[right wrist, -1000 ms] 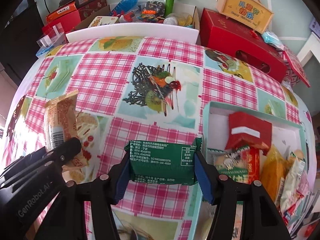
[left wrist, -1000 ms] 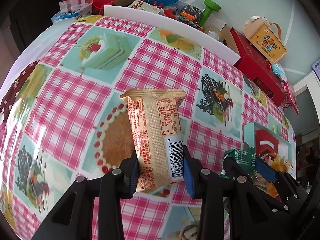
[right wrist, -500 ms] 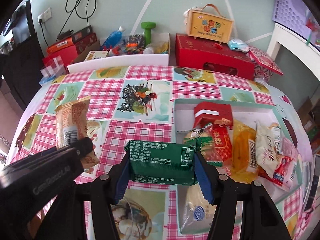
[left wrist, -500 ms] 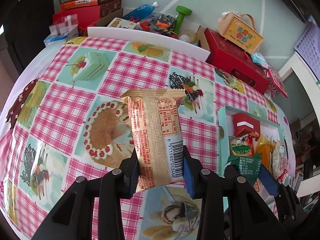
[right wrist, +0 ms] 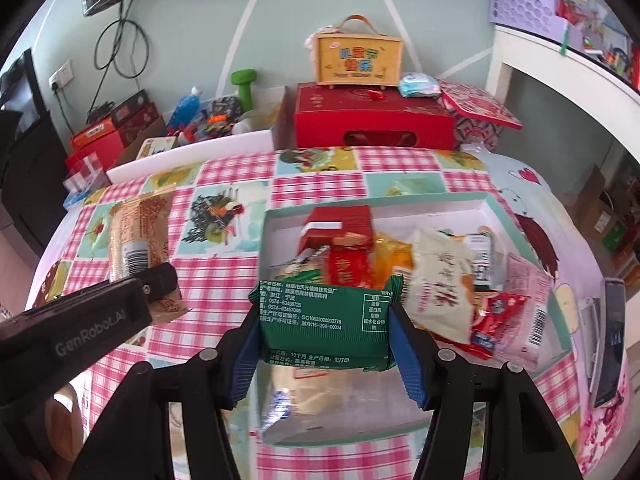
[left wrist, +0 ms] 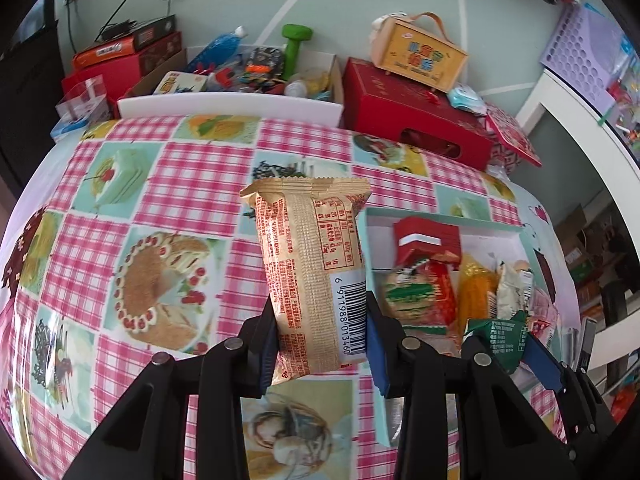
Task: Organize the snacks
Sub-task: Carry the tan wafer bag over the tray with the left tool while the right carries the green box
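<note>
Left gripper (left wrist: pixel 322 336) clamped on a tan snack packet (left wrist: pixel 316 272), upright, barcode at its lower right, hanging above the checked tablecloth (left wrist: pixel 192 184). Right gripper (right wrist: pixel 324 336) clamped on a green snack packet (right wrist: pixel 324 324), lying crosswise between the blue pads (right wrist: pixel 404 354), above the near part of a pale green tray (right wrist: pixel 400 202). From the left wrist view, tray at three o'clock of the tan packet, full of wrappers: red box (right wrist: pixel 340 224) at its twelve o'clock end, white bag (right wrist: pixel 438 280) toward three o'clock.
</note>
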`<state>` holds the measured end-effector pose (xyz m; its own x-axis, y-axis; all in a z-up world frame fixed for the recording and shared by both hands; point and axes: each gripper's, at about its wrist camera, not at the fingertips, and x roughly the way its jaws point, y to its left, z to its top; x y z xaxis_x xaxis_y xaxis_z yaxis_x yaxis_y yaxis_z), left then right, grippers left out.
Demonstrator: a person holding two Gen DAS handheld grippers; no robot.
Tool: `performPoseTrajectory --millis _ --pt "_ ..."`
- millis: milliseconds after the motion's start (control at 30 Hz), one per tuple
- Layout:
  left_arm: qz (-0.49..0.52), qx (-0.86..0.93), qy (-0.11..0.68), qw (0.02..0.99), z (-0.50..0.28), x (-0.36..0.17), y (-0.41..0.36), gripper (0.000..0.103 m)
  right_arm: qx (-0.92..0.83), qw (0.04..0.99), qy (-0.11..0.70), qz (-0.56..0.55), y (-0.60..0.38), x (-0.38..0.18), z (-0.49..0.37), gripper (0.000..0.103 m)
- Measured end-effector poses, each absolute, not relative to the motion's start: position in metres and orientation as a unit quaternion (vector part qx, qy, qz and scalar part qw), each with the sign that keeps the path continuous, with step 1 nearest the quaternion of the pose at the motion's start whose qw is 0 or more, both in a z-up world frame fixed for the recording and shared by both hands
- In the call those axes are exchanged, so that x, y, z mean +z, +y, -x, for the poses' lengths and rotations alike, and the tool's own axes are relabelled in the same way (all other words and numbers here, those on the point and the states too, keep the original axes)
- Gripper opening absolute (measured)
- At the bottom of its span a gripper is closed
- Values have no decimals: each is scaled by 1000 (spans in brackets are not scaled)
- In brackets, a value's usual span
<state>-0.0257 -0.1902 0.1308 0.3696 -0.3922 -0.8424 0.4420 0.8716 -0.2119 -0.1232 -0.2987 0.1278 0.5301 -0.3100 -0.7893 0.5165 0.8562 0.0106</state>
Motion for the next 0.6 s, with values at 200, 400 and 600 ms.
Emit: performPoseTrajectory --millis 200,400,600 --pt "-45 -300 501 810 49 132 -225 39 -279 854 409 -162 -339 132 149 63" --pt "-74 -339 494 798 73 133 -253 39 -320 847 379 -192 -377 146 180 63" --pt "-97 -359 492 787 90 130 -272 39 -364 829 361 -223 -411 152 210 63"
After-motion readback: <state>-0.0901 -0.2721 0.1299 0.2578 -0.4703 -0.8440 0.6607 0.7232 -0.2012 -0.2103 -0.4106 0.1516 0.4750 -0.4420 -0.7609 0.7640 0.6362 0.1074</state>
